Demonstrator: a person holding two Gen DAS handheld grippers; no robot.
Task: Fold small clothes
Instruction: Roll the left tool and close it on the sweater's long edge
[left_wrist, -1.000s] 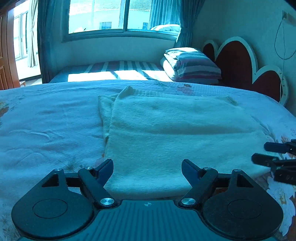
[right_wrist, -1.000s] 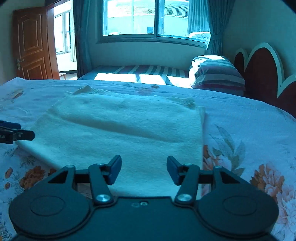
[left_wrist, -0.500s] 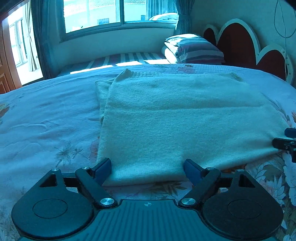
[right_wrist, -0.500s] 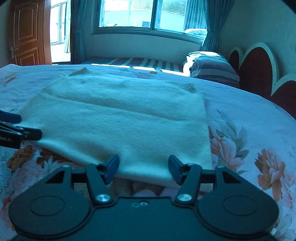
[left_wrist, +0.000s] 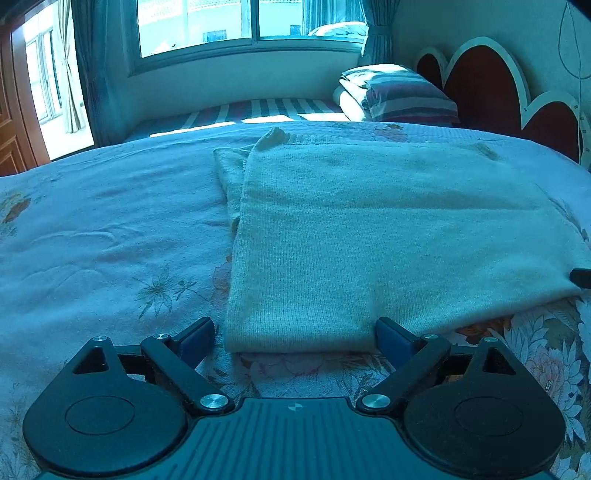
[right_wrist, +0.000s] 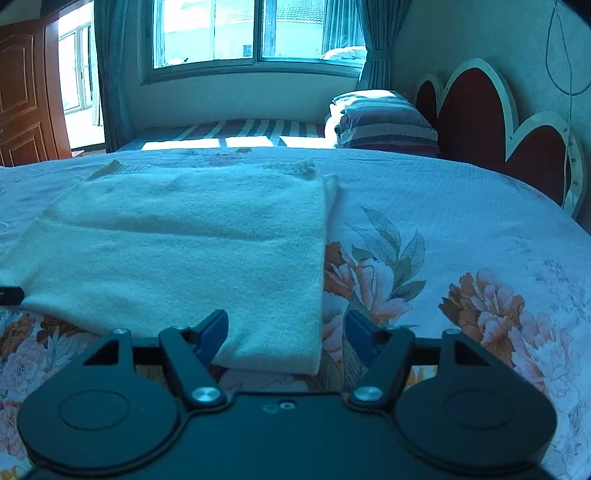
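Note:
A cream knitted garment (left_wrist: 369, 236) lies folded flat on the floral bedspread (left_wrist: 92, 229); it also shows in the right wrist view (right_wrist: 192, 243). My left gripper (left_wrist: 295, 338) is open and low at the garment's near left corner, its jaws either side of that corner. My right gripper (right_wrist: 286, 332) is open at the near right corner, jaws either side of the edge. The right gripper's tip (left_wrist: 581, 277) shows at the left view's right edge. The left gripper's tip (right_wrist: 11, 293) shows at the right view's left edge.
A striped pillow stack (left_wrist: 399, 92) sits on a second striped bed under the window (left_wrist: 243, 18). A red scalloped headboard (left_wrist: 491, 92) stands at the right. A wooden door (right_wrist: 22, 96) is at the far left.
Both grippers have dropped lower and drawn back toward the garment's near edge, each now lined up on a near corner. The garment has not moved. Both stay open.

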